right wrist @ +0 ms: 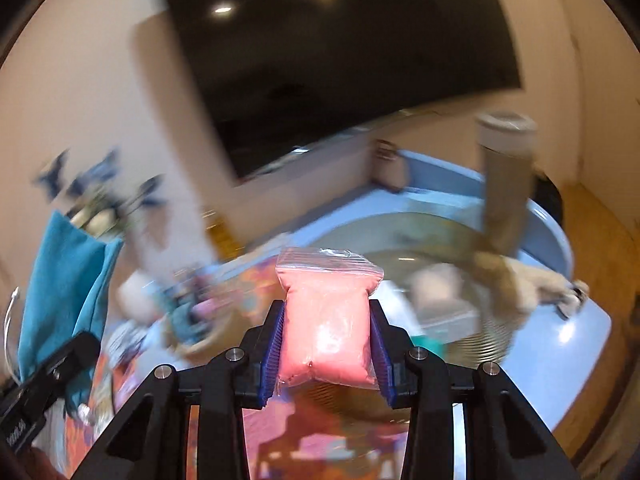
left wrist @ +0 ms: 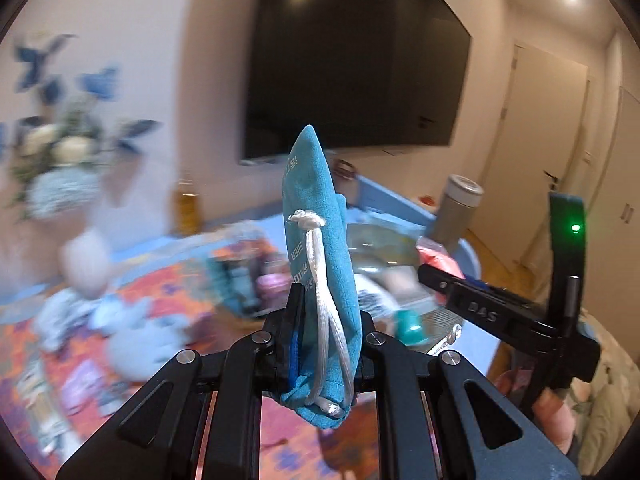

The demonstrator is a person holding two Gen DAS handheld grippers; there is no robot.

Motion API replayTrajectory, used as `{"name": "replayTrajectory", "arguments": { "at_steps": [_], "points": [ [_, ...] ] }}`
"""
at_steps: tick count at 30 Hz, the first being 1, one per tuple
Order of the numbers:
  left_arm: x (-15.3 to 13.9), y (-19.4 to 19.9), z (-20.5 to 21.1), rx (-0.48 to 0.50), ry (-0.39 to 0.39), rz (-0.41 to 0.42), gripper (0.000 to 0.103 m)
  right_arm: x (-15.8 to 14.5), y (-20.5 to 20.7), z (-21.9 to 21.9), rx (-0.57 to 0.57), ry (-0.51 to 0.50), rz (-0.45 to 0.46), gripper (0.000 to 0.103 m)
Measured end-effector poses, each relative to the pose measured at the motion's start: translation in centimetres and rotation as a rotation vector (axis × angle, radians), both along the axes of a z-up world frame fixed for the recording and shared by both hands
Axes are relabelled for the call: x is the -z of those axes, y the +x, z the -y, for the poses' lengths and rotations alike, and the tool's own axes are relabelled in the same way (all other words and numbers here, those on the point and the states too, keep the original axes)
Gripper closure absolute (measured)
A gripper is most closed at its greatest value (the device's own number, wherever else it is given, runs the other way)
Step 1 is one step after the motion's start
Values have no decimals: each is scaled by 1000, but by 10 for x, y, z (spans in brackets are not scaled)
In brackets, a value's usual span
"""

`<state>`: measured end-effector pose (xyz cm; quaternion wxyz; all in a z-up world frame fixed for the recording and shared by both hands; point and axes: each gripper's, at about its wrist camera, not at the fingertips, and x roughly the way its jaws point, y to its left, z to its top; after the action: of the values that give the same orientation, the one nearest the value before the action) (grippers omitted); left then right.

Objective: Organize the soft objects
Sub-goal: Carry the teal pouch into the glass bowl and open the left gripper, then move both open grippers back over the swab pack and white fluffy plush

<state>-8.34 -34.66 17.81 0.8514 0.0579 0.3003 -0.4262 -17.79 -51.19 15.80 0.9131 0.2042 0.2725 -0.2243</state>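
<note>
A teal drawstring pouch (left wrist: 316,216) with a white cord stands upright between the fingers of my left gripper (left wrist: 328,308), which is shut on its lower part. A clear zip bag of pink filling (right wrist: 326,320) is squeezed between the blue pads of my right gripper (right wrist: 326,312). Both grippers are held up above a cluttered, colourful mat. In the left wrist view the right gripper (left wrist: 432,272) shows at the right with the pink bag (left wrist: 434,258) at its tip. In the right wrist view the teal pouch (right wrist: 64,280) hangs at the far left.
A round blue tub (right wrist: 560,240) lies ahead to the right, with a beige plush toy (right wrist: 520,280) and a grey tumbler (right wrist: 506,172) in it. On the mat are a light blue plush (left wrist: 136,332) and small packets. A flower vase (left wrist: 60,168) and a dark screen (left wrist: 352,60) stand behind.
</note>
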Motion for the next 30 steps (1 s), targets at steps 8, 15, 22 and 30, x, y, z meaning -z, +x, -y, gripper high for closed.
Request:
{"name": "replayTrajectory", "arguments": {
  "at_steps": [8, 15, 22, 30],
  "points": [
    [42, 23, 86, 83, 64, -75, 92, 41, 7, 81, 106, 149, -78, 64],
    [62, 19, 116, 192, 144, -70, 24, 55, 8, 98, 49, 251, -51, 40],
    [46, -9, 78, 234, 113, -53, 24, 44, -25, 88, 61, 258, -15, 40],
    [37, -40, -11, 84, 75, -20, 24, 3, -35, 28, -42, 209, 74, 34]
  ]
}}
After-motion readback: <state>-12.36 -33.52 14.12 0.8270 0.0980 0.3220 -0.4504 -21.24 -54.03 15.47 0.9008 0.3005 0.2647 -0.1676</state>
